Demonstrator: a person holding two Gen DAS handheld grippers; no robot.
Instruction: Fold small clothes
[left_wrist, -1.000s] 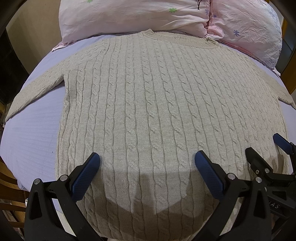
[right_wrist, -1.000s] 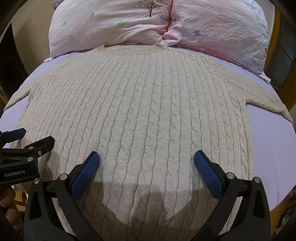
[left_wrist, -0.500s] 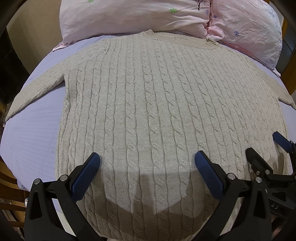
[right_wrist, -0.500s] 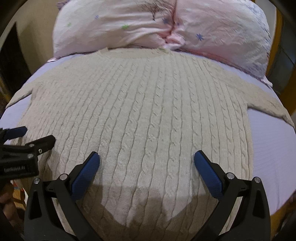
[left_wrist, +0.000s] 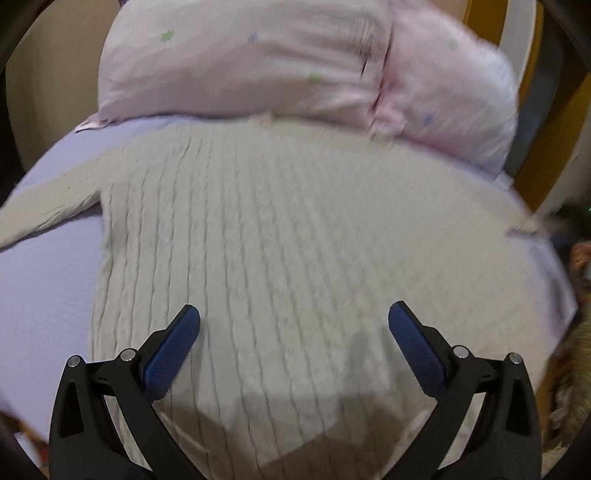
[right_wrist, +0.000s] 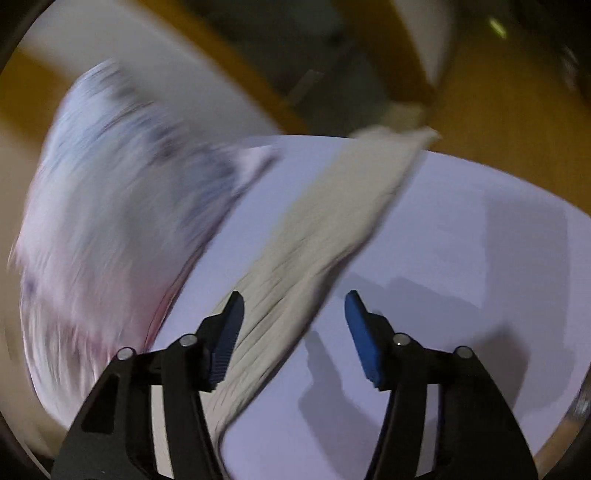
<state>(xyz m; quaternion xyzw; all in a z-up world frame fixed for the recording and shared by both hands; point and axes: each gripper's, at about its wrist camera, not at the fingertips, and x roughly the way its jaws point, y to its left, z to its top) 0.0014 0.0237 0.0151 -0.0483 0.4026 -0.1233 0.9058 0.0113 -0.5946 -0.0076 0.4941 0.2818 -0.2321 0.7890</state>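
A beige cable-knit sweater (left_wrist: 280, 236) lies flat on a lilac bed sheet (left_wrist: 44, 280), neck toward the pillows. My left gripper (left_wrist: 294, 343) is open above the sweater's lower body, touching nothing. In the right wrist view the sweater's right sleeve (right_wrist: 325, 229) stretches away across the sheet (right_wrist: 461, 266) toward the bed's edge. My right gripper (right_wrist: 294, 332) is open above the sleeve near the shoulder, with the sleeve passing between the fingers. Both views are motion-blurred.
Two pink flowered pillows (left_wrist: 280, 62) lie at the head of the bed; one shows blurred in the right wrist view (right_wrist: 110, 206). A wooden bed frame (right_wrist: 236, 74) and wooden floor (right_wrist: 517, 122) lie beyond the sheet's edge.
My right gripper has swung right, from over the sweater's hem to over its right sleeve, and has left the left wrist view. My left gripper has shifted forward over the sweater body.
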